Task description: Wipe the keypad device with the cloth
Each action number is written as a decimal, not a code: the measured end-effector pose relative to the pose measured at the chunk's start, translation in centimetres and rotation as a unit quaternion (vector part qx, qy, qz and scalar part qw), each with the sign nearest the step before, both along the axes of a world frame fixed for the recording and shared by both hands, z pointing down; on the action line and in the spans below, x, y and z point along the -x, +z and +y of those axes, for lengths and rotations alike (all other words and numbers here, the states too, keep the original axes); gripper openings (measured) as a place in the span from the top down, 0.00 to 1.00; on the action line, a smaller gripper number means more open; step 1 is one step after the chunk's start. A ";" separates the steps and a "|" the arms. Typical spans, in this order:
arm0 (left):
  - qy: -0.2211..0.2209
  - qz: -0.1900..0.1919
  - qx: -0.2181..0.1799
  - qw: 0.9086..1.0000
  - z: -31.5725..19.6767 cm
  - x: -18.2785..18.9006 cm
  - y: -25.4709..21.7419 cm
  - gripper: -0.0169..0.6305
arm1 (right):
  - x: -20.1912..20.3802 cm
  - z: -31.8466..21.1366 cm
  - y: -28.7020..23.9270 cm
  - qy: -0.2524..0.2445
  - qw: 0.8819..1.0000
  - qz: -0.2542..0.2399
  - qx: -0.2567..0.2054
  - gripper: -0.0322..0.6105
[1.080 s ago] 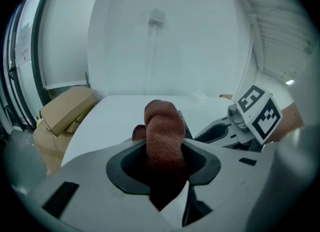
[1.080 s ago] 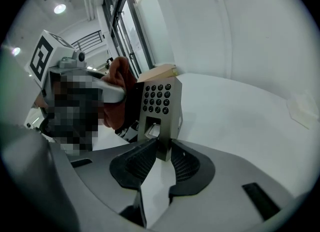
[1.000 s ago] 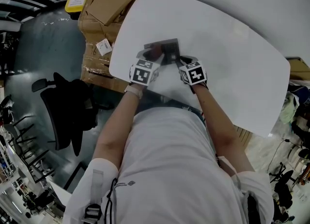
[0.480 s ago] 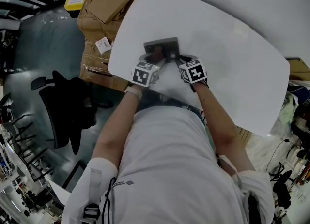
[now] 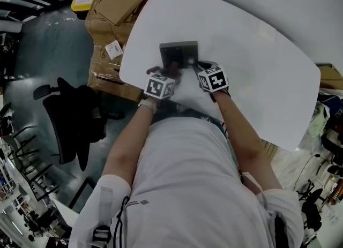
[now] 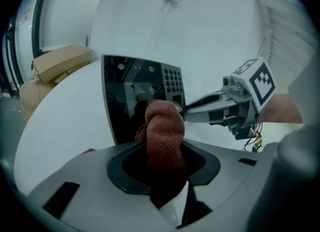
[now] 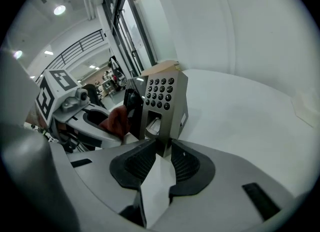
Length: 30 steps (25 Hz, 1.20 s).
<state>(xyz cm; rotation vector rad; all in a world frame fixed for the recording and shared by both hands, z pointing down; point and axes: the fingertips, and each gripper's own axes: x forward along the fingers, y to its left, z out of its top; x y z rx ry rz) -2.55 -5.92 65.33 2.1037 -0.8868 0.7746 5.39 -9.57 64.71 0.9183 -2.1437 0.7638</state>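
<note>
In the head view, cardboard boxes (image 5: 115,6) are seen at the upper left, beside the white counter (image 5: 252,49). Left of centre, a reddish cloth (image 6: 164,131) is clamped in the left claw (image 5: 170,72), just at the lower left edge of the keypad device (image 5: 179,54). The device sits mid-frame on the counter, and its lower right corner is gripped by the right claw (image 5: 197,66).

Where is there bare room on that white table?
Widest: the white table right of the grey keypad device, out to its far rim. A narrower bare strip lies left of the device, toward the brown cardboard boxes. Crowded: the near edge, where the left hand-held gripper with its reddish-brown cloth and the right hand-held gripper meet the device.
</note>
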 end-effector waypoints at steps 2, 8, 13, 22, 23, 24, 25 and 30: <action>-0.017 0.013 0.017 1.000 0.2 0.5 0.3 0.73 | 0.1 0.1 0.1 -0.002 1.000 0.002 -0.001 0.79; -0.004 0.047 0.015 0.999 0.3 -0.3 -1.2 0.73 | 0.1 0.2 0.2 0.002 1.000 0.002 -0.004 0.79; -0.009 0.093 -0.059 0.994 -3.2 -1.3 -6.8 0.73 | 0.1 0.3 0.1 0.005 1.000 -0.002 -0.004 0.79; -0.012 0.073 -0.114 0.991 -7.8 -1.3 -9.3 0.73 | 0.2 0.5 0.4 0.001 1.000 -0.001 0.004 0.79; -0.012 0.071 -0.107 0.992 -7.6 -1.3 -8.7 0.73 | 0.2 0.5 0.5 0.000 1.000 -0.001 0.006 0.79; -0.015 0.071 -0.100 0.992 -7.4 -1.3 -8.1 0.73 | 0.2 0.5 0.5 0.000 1.000 -0.002 0.008 0.79; -0.019 0.074 -0.095 0.993 -7.3 -1.3 -7.8 0.73 | 0.2 0.4 0.5 0.001 1.000 -0.002 0.009 0.79; -0.034 0.088 -0.090 0.992 -7.2 -1.2 -7.5 0.73 | 0.2 0.4 0.5 0.002 1.000 -0.005 0.010 0.79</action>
